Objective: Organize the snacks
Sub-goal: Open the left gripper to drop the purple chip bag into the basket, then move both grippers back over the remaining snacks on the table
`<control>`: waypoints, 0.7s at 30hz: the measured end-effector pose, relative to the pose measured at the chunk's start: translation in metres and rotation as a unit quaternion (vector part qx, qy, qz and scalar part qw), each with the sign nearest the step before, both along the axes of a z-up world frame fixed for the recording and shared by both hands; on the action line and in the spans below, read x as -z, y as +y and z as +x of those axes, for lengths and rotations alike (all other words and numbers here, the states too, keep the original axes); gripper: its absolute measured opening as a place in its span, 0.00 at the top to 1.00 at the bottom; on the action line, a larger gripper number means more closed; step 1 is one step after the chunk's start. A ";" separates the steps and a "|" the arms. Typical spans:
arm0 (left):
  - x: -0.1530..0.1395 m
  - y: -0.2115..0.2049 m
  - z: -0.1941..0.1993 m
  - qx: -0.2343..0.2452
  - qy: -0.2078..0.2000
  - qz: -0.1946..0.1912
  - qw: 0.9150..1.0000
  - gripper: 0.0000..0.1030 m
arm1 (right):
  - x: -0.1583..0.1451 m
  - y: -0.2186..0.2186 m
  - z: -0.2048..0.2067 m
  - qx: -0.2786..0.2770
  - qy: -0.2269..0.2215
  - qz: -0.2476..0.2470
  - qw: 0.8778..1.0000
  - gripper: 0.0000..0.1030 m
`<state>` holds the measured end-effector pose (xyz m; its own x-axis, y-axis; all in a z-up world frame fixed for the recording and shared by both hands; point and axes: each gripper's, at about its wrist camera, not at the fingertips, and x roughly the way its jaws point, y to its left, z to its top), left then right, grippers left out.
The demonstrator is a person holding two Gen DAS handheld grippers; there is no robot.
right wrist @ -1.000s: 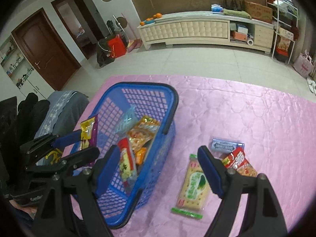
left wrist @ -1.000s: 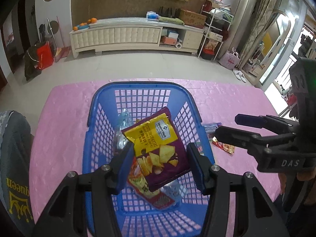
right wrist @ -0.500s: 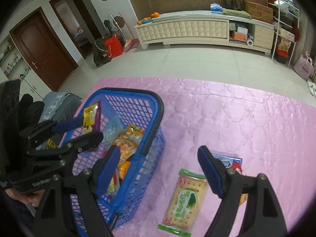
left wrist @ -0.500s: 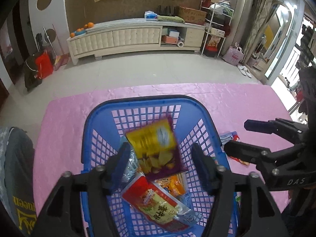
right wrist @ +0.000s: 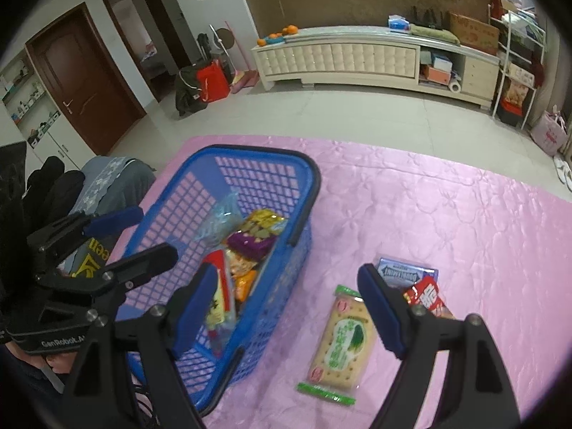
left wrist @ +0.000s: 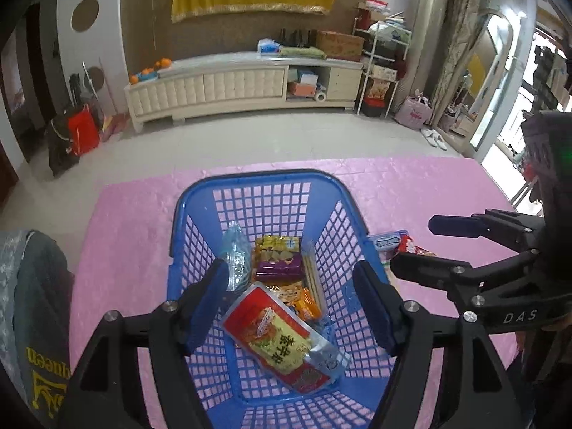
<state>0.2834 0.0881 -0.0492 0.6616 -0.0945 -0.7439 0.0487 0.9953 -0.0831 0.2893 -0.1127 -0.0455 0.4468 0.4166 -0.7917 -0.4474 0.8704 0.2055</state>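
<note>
A blue plastic basket (left wrist: 264,178) stands on the pink table. In it lie a yellow-and-purple chip bag (left wrist: 277,257), a red-and-yellow packet (left wrist: 282,336), a clear bag (left wrist: 236,257) and orange snacks. My left gripper (left wrist: 291,304) hangs over the basket, its jaws opening with nothing between them. My right gripper (right wrist: 286,307) stands open and empty beside the basket (right wrist: 311,186), above a green cracker packet (right wrist: 343,336). A blue gum pack (right wrist: 407,271) and a red packet (right wrist: 427,295) lie just right of it on the cloth.
A chair with a grey garment (left wrist: 32,304) stands against the table's left edge. The pink cloth (right wrist: 447,214) stretches bare to the right of the basket. Beyond the table are a tiled floor and a long cream cabinet (left wrist: 232,85).
The left gripper let go of the chip bag, which dropped flat into the basket. Its jaws spread wider and it pulled back upward. The right gripper stayed open.
</note>
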 end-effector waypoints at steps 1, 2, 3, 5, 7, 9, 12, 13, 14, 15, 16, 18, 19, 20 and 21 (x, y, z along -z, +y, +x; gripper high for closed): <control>-0.003 0.002 -0.005 -0.002 -0.002 -0.002 1.000 0.32 | -0.003 0.000 -0.005 -0.001 -0.003 0.000 1.000 0.19; -0.006 0.003 -0.010 -0.004 -0.006 -0.002 1.000 0.32 | -0.007 0.000 -0.009 -0.001 -0.006 0.000 1.000 0.19; -0.009 0.003 -0.017 -0.009 -0.013 0.001 1.000 0.32 | -0.010 0.001 -0.012 -0.002 -0.008 -0.001 1.000 0.19; -0.015 0.003 -0.029 -0.012 -0.022 0.004 1.000 0.32 | -0.019 -0.001 -0.023 -0.003 -0.019 0.000 1.000 0.19; -0.018 -0.002 -0.037 -0.013 -0.020 0.001 1.000 0.32 | -0.026 -0.006 -0.032 -0.001 -0.027 0.004 1.000 0.18; -0.022 -0.006 -0.045 -0.016 -0.023 -0.001 1.000 0.32 | -0.032 -0.011 -0.039 0.002 -0.035 0.006 0.999 0.18; -0.027 -0.016 -0.054 -0.014 -0.024 -0.015 0.999 0.29 | -0.040 -0.024 -0.051 0.011 -0.047 0.004 0.999 0.18; -0.028 -0.020 -0.057 -0.013 -0.023 -0.016 1.000 0.24 | -0.042 -0.029 -0.055 0.015 -0.049 0.005 0.999 0.18; -0.030 -0.025 -0.060 -0.009 -0.025 -0.016 1.000 0.20 | -0.043 -0.035 -0.058 0.020 -0.051 0.004 0.998 0.18; -0.031 -0.029 -0.062 -0.006 -0.027 -0.017 0.999 0.20 | -0.045 -0.040 -0.060 0.028 -0.054 0.001 0.998 0.19; -0.034 -0.035 -0.064 -0.003 -0.030 -0.018 0.999 0.20 | -0.047 -0.046 -0.063 0.037 -0.061 -0.004 0.997 0.18; -0.037 -0.047 -0.067 0.001 -0.032 -0.013 0.999 0.18 | -0.050 -0.056 -0.069 0.044 -0.072 -0.008 0.996 0.18; -0.038 -0.053 -0.067 0.003 -0.033 -0.010 0.999 0.17 | -0.050 -0.062 -0.072 0.046 -0.076 -0.009 0.996 0.18; -0.038 -0.062 -0.068 0.005 -0.034 -0.005 0.999 0.13 | -0.051 -0.066 -0.074 0.048 -0.078 -0.011 0.996 0.18; -0.038 -0.067 -0.068 0.007 -0.035 -0.002 0.999 0.12 | -0.051 -0.071 -0.076 0.050 -0.081 -0.014 0.995 0.18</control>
<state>0.2154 0.0207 -0.0111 0.7101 -0.1064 -0.6960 0.0676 0.9942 -0.0830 0.2131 -0.1839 0.0055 0.6082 0.3426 -0.7160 -0.3837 0.9166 0.1126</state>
